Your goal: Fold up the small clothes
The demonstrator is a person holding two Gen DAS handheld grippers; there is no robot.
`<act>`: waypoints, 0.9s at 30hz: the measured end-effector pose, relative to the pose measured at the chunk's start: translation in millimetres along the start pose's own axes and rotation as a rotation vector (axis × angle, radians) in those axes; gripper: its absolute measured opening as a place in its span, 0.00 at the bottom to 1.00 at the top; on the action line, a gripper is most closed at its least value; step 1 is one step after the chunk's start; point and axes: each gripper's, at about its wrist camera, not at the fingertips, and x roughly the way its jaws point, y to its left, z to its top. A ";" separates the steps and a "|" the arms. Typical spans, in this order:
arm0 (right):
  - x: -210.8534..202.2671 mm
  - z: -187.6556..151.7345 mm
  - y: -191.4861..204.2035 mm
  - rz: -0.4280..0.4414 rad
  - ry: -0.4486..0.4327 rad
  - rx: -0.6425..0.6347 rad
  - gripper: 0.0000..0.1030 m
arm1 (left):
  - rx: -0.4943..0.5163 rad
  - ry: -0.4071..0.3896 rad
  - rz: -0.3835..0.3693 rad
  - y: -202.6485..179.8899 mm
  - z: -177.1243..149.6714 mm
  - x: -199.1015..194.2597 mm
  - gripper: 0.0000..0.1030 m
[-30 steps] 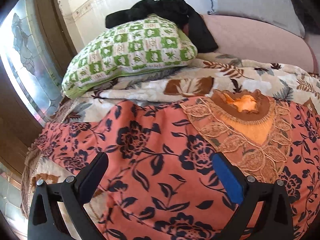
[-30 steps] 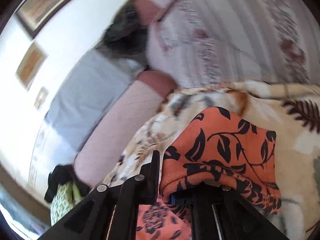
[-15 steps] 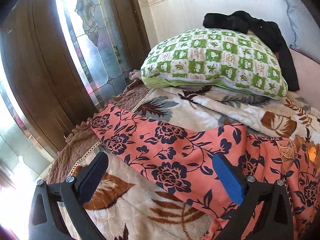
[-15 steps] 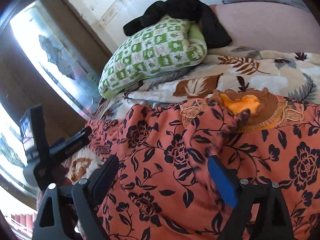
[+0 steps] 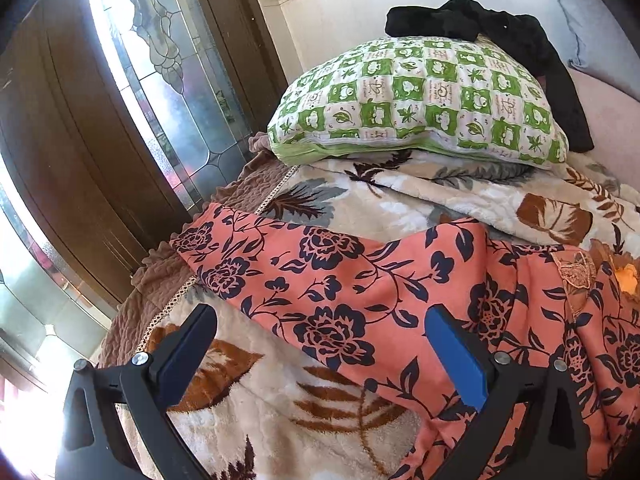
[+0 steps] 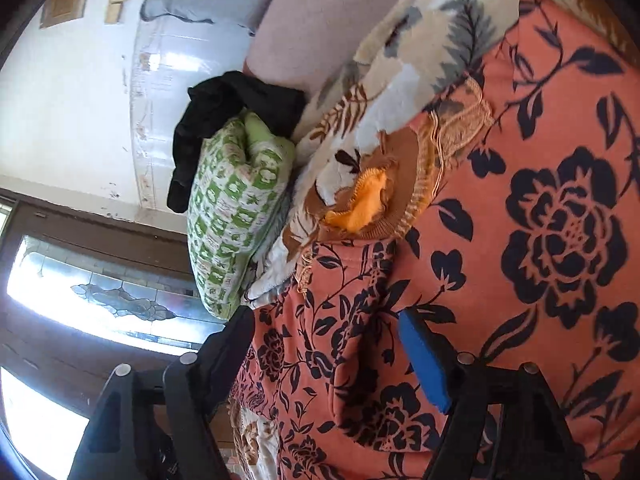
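The orange flowered garment (image 5: 340, 280) lies spread on the leaf-patterned blanket (image 5: 280, 412), and its sleeve stretches out ahead of our left gripper (image 5: 320, 344), whose jaws stand wide and empty. We judge the cloth light, thin and limp, so it will sag and slide; the sleeve end or a hem edge is the best place to pinch. Our right gripper (image 6: 326, 352) has a folded flap of the garment (image 6: 520, 240) between its jaws, which are closing but do not press yet. A second ago this gripper held a bunch of the cloth tightly; now it has let go. Beyond the jaws lies a green pillow (image 5: 420, 100).
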 end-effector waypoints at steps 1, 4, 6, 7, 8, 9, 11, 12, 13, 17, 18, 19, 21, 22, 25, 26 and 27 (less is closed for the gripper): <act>10.6 -1.8 2.0 -0.020 0.004 -0.023 0.75 | -0.007 0.007 -0.001 2.8 0.1 2.2 1.00; 36.2 -12.7 15.6 -0.034 0.015 -0.106 0.76 | -0.014 0.027 0.014 10.1 -0.7 10.8 1.00; 30.1 -22.7 46.8 0.103 -0.009 -0.225 0.76 | -0.022 0.038 0.049 18.1 -0.6 17.9 1.00; 23.2 -30.2 70.3 0.153 -0.013 -0.328 0.76 | -0.034 0.048 0.060 23.7 -0.1 21.9 1.00; 16.7 -39.5 92.5 0.199 0.004 -0.432 0.76 | -0.051 0.060 0.071 30.7 0.4 26.2 1.00; 11.4 -48.7 110.1 0.248 0.042 -0.511 0.76 | -0.072 0.072 0.083 38.3 0.7 30.6 1.00; 4.1 -62.8 126.5 0.280 0.102 -0.592 0.76 | -0.111 0.095 0.107 54.8 -0.2 39.8 1.00; 1.4 -66.1 126.9 0.246 0.102 -0.607 0.76 | -0.128 0.106 0.111 62.6 -0.5 44.0 1.00; -0.4 -66.9 122.0 0.197 0.101 -0.606 0.76 | -0.140 0.118 0.113 70.1 -0.7 48.4 1.00; -3.2 -64.6 80.1 -0.037 0.121 -0.546 0.76 | -0.182 0.146 0.128 97.8 -2.3 60.6 1.00; -6.9 -65.9 72.3 -0.065 0.121 -0.541 0.75 | -0.190 0.151 0.127 104.4 -2.9 63.6 1.00; -13.0 -66.5 66.8 -0.082 0.114 -0.536 0.74 | -0.194 0.156 0.127 110.7 -2.9 66.9 1.00; -25.2 -71.8 60.6 -0.121 0.098 -0.548 0.71 | -0.210 0.169 0.125 125.5 -2.4 75.0 1.00; -32.0 -75.1 59.8 -0.145 0.092 -0.560 0.70 | -0.225 0.175 0.114 134.4 -1.8 79.8 1.00; -53.6 -87.8 65.5 -0.181 0.064 -0.621 0.69 | -0.293 0.189 0.078 164.3 0.4 94.5 1.00; -61.1 -92.1 68.9 -0.182 0.048 -0.644 0.69 | -0.324 0.188 0.069 175.0 1.1 98.5 1.00; -68.9 -95.3 70.9 -0.171 0.030 -0.649 0.69 | -0.357 0.182 0.051 185.1 1.5 101.1 1.00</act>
